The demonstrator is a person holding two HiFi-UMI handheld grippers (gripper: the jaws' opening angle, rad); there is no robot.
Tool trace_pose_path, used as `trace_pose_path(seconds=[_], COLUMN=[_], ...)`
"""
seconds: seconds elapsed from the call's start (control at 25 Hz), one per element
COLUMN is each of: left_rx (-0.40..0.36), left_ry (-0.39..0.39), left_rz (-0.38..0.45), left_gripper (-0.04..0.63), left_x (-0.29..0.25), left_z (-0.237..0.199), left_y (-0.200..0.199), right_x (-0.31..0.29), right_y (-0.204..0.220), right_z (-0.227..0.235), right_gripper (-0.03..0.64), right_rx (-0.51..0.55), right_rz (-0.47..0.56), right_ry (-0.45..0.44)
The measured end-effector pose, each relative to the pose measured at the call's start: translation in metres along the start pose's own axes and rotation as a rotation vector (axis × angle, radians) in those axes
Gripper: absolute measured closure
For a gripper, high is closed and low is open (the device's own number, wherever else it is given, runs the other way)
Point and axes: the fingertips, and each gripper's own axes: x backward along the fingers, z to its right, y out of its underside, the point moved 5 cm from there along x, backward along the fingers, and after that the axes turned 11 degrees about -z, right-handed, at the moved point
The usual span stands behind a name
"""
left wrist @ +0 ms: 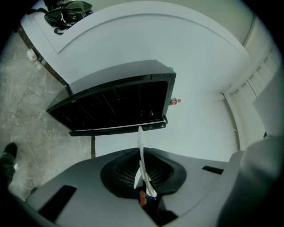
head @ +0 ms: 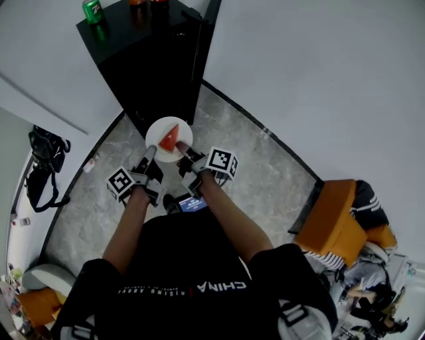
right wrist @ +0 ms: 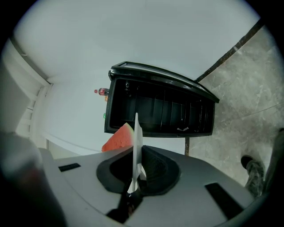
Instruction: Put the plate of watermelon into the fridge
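Left fingers [left wrist: 120, 175], right fingers [right wrist: 156, 173] tight on plate [head: 157, 132]

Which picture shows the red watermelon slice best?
The head view: it looks down on the whole red triangular watermelon slice lying on the round white plate. The right gripper view shows only part of it beside the plate's edge. The left gripper view shows just the plate edge-on, no clear slice.

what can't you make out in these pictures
- Inside of the fridge: too dark in both gripper views to tell what the shelves hold.
- Things beside the green can on the fridge: cut off by the head view's top edge.
- Can's label: too small, head view.
- Watermelon: mostly hidden behind the edge-on plate in the right gripper view.
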Motion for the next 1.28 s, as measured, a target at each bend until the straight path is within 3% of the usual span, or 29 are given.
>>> trace_pose_path(seconds=[0.24,0.52,0.72,1.08,1.28], left_rx=[0.012,0.016,0.034,-0.023,0.004], left_ry=[0.007,-0.011,-0.042,-0.068,-0.080], left_rz=[-0.028,0.008,0.060,0.175,0.285], left_gripper=[0.560,0.560,0.560,0.558,0.558], left_x=[-0.004,-0.018,-0.039,-0.084,-0.094], left_z=[-0.006,-0.012,-0.013,0.001,0.005], left_y=[-0.001,-0.011,-0.019,-0.038,-0.044], right_x=[0.000,-0.012,-0.021,-0.039,-0.053], right_y=[0.000,-0.018,-0.048,-0.109,-0.129], right_z=[0.008,0.013,0.014,0.005,0.000], right_gripper=[0.588,0.588,0.587,0.586,0.586], right_rx=[-0.020,-0.051,-0.043,-0.028,-0.014], right_rz=[0.018,-0.023,-0.084,-0.215,-0.301], right_ry=[0.021,0.023,0.019,-0.024,-0.047])
